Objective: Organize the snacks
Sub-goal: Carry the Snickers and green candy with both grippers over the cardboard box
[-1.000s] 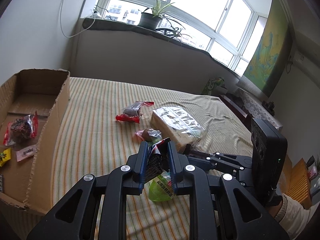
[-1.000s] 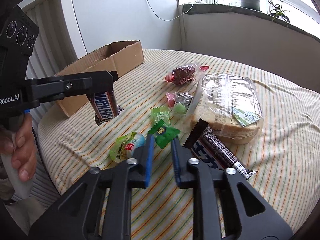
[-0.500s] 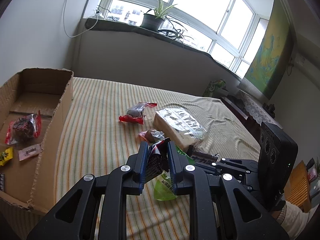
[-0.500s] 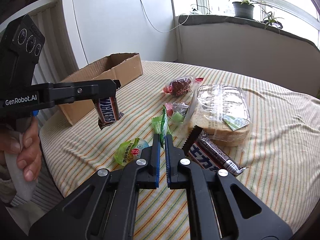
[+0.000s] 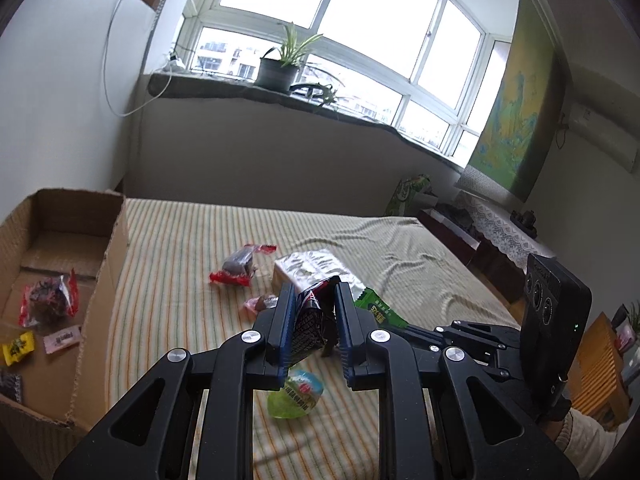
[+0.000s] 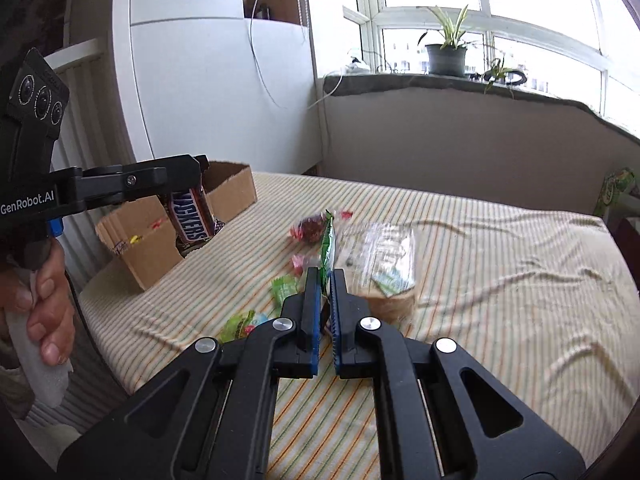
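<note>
Two grippers, both loaded — left gripper (image 5: 314, 312) clenched on a Snickers bar (image 6: 189, 216), held in the air near the cardboard box (image 6: 154, 256); right gripper (image 6: 325, 296) pinching a green packet (image 6: 328, 246) above the striped cloth (image 6: 500, 264).

Striped bed (image 5: 192, 264), cardboard box (image 5: 114, 264), snacks

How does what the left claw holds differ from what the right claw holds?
The left claw grips a Snickers bar, thick and dark brown with white lettering; the right claw pinches a green packet, thin and flat. The bar hangs down from the fingers beside the cardboard box, while the packet stands up edge-on above the striped cloth. Both are shut in a claw and lifted off the cloth.
</note>
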Demonstrator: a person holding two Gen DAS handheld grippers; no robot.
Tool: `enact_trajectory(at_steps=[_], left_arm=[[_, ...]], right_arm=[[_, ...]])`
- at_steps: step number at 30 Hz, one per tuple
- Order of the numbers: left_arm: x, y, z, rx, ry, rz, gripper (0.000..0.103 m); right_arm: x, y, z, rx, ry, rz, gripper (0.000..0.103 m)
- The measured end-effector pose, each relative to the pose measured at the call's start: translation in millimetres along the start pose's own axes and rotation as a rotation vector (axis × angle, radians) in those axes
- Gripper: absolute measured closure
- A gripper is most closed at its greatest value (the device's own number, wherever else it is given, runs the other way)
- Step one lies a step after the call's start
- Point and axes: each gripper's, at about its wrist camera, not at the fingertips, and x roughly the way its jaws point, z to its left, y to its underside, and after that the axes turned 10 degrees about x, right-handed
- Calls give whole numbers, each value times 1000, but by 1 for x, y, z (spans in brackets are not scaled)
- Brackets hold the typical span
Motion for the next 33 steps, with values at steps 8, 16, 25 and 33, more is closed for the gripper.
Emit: enact_trajectory(at_steps=[8, 16, 25, 33], left_arm=[[-45, -38, -22, 93, 25, -144, 85], [-69, -27, 6, 45, -1, -186, 85], [-99, 3, 70, -48, -134, -191, 85], [-129, 26, 129, -133, -283, -178, 85]], right_arm=[[-44, -34, 27, -62, 48, -106, 99], [-29, -35, 70, -121, 31, -74, 99], [29, -27, 138, -203, -82, 15, 99], [78, -25, 202, -280, -219, 68, 99]])
